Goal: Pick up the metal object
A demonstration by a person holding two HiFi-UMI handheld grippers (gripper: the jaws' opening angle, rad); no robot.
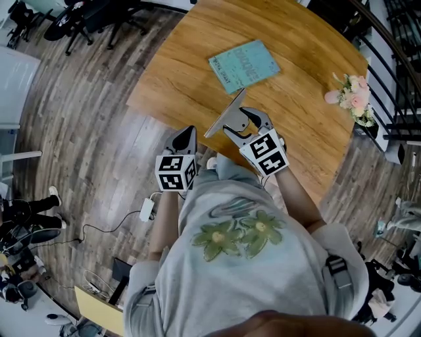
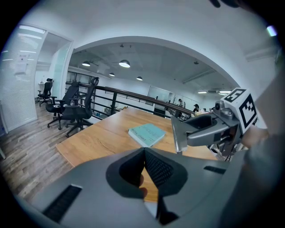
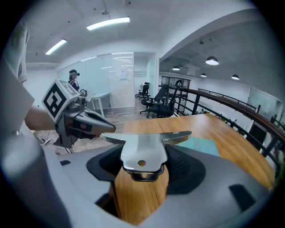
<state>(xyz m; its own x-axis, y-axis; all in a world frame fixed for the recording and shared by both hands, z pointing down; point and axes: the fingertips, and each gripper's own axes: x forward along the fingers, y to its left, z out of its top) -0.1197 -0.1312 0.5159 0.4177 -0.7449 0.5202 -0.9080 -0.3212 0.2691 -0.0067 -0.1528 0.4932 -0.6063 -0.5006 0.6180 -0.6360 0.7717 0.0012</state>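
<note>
The metal object (image 3: 142,149) is a flat, shiny T-shaped plate with a small hole. My right gripper (image 3: 142,167) is shut on its stem, and its crossbar sticks out past the pads. In the head view the metal object (image 1: 227,113) hangs above the near edge of the wooden table (image 1: 309,125), held by the right gripper (image 1: 242,122). My left gripper (image 2: 143,152) is shut with nothing in it. The left gripper (image 1: 187,137) sits just left of the right one, off the table's edge. From the left gripper view the plate (image 2: 180,133) shows edge-on.
A teal book (image 1: 244,64) lies flat mid-table. A small bunch of pink flowers (image 1: 351,94) stands at the table's right edge by a black railing (image 1: 395,72). Office chairs (image 1: 92,20) stand on the wood floor at the far left. A white adapter with its cable (image 1: 147,209) lies on the floor.
</note>
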